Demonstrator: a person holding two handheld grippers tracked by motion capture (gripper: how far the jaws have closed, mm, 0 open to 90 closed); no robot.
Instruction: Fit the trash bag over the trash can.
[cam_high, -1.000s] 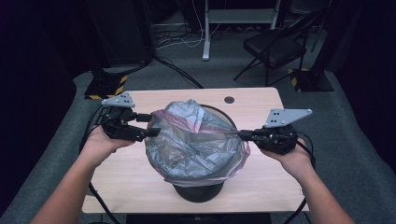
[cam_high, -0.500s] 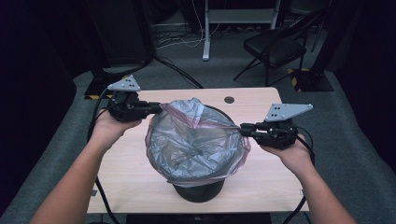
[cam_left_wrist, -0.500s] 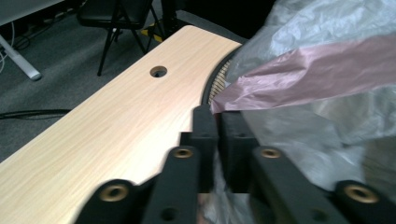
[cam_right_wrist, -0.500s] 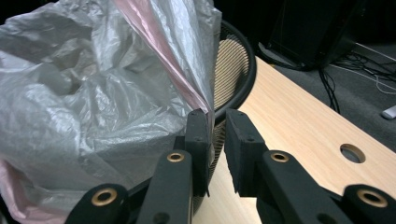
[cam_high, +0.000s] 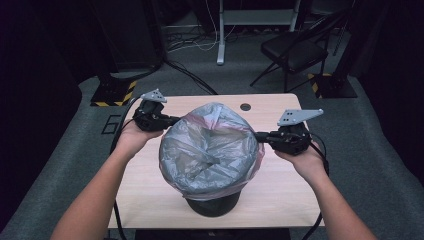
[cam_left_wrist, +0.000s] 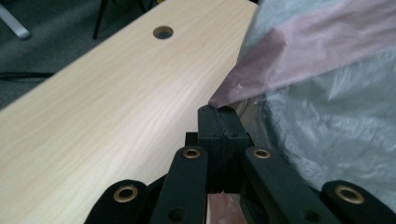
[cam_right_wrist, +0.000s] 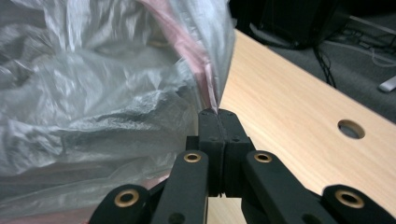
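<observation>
A grey see-through plastic bag (cam_high: 210, 150) with a pink rim band lines a black bin (cam_high: 212, 205) at the middle of the table. My left gripper (cam_high: 172, 120) sits at the bag's far-left rim. Its jaws have just closed, and in the left gripper view the left gripper (cam_left_wrist: 218, 114) pinches the pink edge of the bag (cam_left_wrist: 303, 60). My right gripper (cam_high: 259, 135) is at the bag's right rim. Its jaws have also just been closing, and the right gripper (cam_right_wrist: 218, 114) is shut on the bag's thin pink edge (cam_right_wrist: 201, 60).
The bin stands on a light wooden table (cam_high: 280, 185) with a round cable hole (cam_high: 245, 107) near its far edge. A folding chair (cam_high: 300, 50) and stand legs (cam_high: 220, 30) are on the grey floor beyond. Cables trail from both grippers.
My left gripper moved from the bag's left side toward its far-left rim, and its jaws went from open to shut on the edge. The right gripper shifted slightly away along the right rim.
</observation>
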